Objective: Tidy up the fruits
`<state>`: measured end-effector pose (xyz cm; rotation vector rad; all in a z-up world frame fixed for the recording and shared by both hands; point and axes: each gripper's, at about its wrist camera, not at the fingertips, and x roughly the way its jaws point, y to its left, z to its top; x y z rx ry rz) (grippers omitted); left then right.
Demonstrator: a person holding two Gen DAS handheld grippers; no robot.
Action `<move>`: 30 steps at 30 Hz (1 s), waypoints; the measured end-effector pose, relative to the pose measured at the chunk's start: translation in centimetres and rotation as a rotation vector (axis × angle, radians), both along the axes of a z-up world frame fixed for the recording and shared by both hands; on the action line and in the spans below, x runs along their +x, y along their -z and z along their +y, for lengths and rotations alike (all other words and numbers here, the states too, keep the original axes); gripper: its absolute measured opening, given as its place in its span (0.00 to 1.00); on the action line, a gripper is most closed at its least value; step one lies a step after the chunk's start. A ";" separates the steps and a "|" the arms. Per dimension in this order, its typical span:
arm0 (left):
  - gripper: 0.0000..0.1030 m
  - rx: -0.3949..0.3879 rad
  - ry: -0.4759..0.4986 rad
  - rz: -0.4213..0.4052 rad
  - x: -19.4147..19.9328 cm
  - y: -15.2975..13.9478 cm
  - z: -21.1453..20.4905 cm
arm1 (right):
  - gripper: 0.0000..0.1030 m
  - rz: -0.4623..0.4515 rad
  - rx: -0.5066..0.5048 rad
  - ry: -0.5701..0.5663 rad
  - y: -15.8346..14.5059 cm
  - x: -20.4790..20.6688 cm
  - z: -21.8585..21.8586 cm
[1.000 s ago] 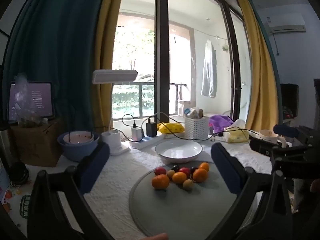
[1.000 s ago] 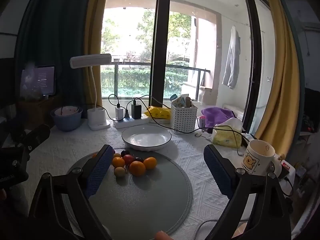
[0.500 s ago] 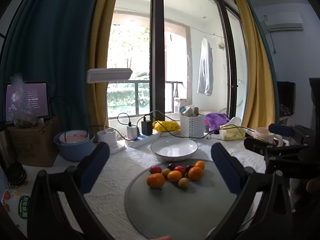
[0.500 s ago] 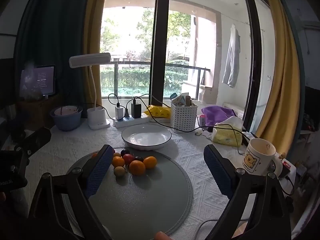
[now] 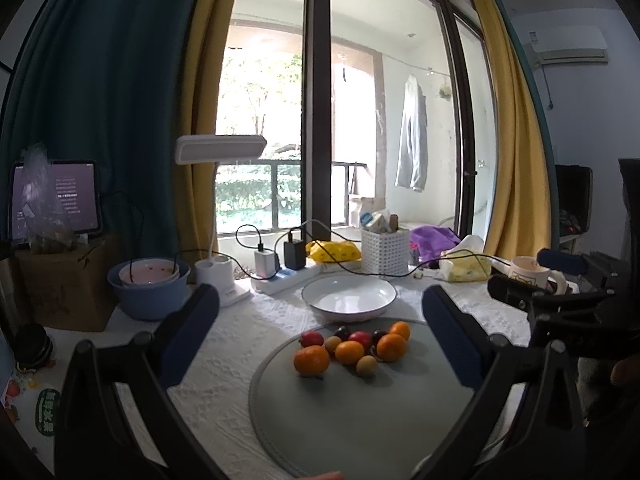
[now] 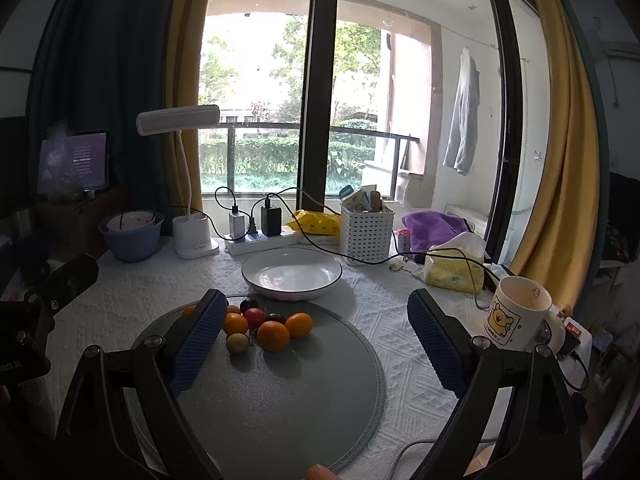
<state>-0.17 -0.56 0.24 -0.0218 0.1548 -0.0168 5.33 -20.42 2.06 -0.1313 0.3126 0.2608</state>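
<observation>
Left claw (image 5: 320,312) and right claw (image 6: 314,312), both released and holding nothing, above the tabletop (image 6: 380,300). Fruits (image 5: 352,350) clustered on grey round mat (image 5: 360,412), just before white plate (image 5: 348,294).

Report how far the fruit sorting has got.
Nothing looks done yet. All the fruit sits clustered on the grey round mat, and the white plate behind it is empty. Nothing is in hand: the left tool and right tool are both open, hovering over the mat and holding nothing. Every piece is left to move, presumably to the plate.
</observation>
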 end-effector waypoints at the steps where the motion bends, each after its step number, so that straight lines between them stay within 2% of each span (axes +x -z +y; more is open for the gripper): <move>1: 0.99 -0.001 0.000 0.001 0.1 0.0 0.1 | 0.91 0.001 -0.001 0.001 0.0 0.0 0.0; 30: 0.99 -0.014 0.000 0.023 0.8 0.1 0.3 | 0.91 0.025 0.013 0.003 0.1 0.6 -0.2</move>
